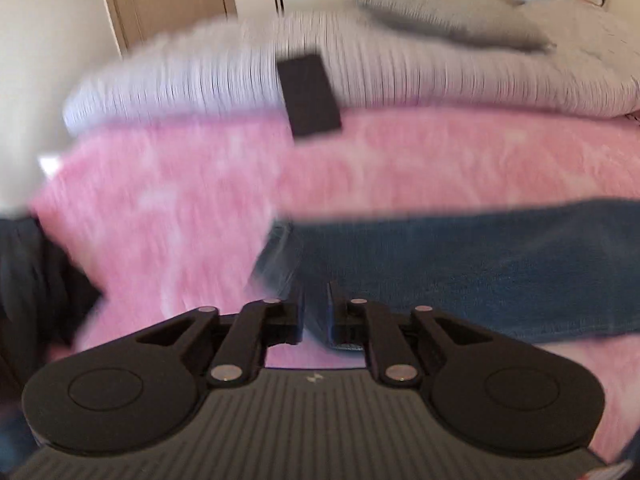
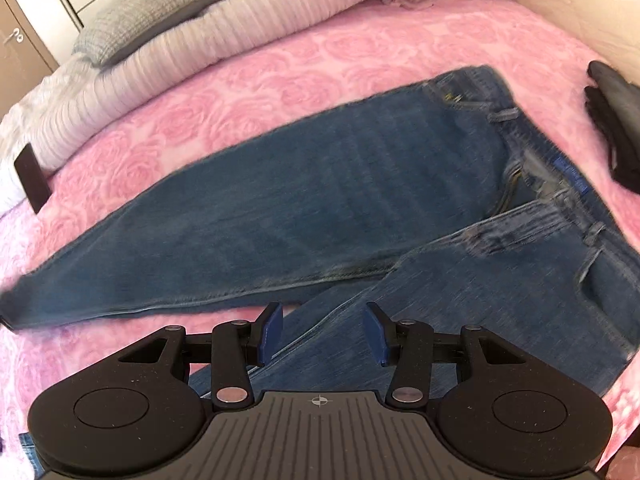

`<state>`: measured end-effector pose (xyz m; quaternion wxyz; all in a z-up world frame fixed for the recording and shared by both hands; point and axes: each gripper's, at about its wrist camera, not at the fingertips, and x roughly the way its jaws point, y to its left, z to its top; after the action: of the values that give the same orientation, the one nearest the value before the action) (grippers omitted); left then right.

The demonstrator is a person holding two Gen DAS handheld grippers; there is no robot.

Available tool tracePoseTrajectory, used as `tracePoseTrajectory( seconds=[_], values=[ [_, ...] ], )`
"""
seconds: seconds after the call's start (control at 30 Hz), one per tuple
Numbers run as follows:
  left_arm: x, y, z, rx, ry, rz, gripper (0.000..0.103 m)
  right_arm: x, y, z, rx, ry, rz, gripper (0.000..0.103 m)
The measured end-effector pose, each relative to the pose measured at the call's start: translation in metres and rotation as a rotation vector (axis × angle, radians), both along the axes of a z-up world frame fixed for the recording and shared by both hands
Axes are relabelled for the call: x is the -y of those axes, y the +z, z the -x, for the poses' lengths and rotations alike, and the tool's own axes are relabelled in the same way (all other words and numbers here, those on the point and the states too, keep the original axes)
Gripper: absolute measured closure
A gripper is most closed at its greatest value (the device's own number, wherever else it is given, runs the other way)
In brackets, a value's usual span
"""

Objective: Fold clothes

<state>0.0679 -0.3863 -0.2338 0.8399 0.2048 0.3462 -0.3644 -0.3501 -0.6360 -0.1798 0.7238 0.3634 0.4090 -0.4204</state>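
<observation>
A pair of blue jeans (image 2: 340, 192) lies spread on the pink bedspread (image 2: 280, 64), waistband to the right, one leg stretching left. My right gripper (image 2: 323, 330) is open and empty, hovering over the near leg. In the left wrist view, my left gripper (image 1: 316, 312) is nearly closed on the hem end of a jeans leg (image 1: 460, 264), with denim between the jaws. That view is motion-blurred.
A black phone-like slab (image 1: 310, 94) leans against a striped white duvet (image 1: 400, 76); it also shows in the right wrist view (image 2: 32, 178). A grey pillow (image 2: 156, 4) lies on the duvet. A dark garment (image 2: 616, 120) lies at the right; another dark cloth (image 1: 36, 276) at left.
</observation>
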Motion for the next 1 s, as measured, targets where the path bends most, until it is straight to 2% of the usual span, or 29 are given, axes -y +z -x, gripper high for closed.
tracePoseTrajectory(
  seconds=[0.13,0.2,0.33,0.47,0.6,0.77,0.9,1.0],
  values=[
    [-0.012,-0.021,-0.027,-0.080,0.082,0.018,0.088,-0.007,-0.011,-0.018,-0.002,0.050,-0.049,0.055],
    [-0.015,-0.016,-0.036,-0.073,0.092,0.025,0.088,-0.012,-0.017,-0.024,-0.012,0.072,-0.066,0.055],
    [-0.010,-0.001,-0.035,-0.025,0.038,0.017,0.086,-0.015,-0.024,-0.026,-0.019,0.081,-0.081,0.055],
    [0.003,0.013,0.001,-0.009,-0.080,0.006,0.081,-0.011,-0.024,-0.012,-0.045,0.060,-0.070,0.055],
    [0.024,0.019,0.066,-0.017,-0.265,-0.011,0.080,0.005,-0.015,0.024,-0.076,0.005,-0.052,0.055],
    [0.064,0.024,0.178,-0.083,-0.537,-0.005,0.074,0.039,-0.006,0.099,-0.122,-0.046,-0.020,0.055],
    [0.104,0.032,0.275,-0.088,-0.727,0.013,0.070,0.077,-0.006,0.167,-0.155,-0.029,0.013,0.055],
    [0.138,0.034,0.346,-0.065,-0.820,0.010,0.068,0.114,-0.015,0.217,-0.142,0.020,0.004,0.055]
  ],
)
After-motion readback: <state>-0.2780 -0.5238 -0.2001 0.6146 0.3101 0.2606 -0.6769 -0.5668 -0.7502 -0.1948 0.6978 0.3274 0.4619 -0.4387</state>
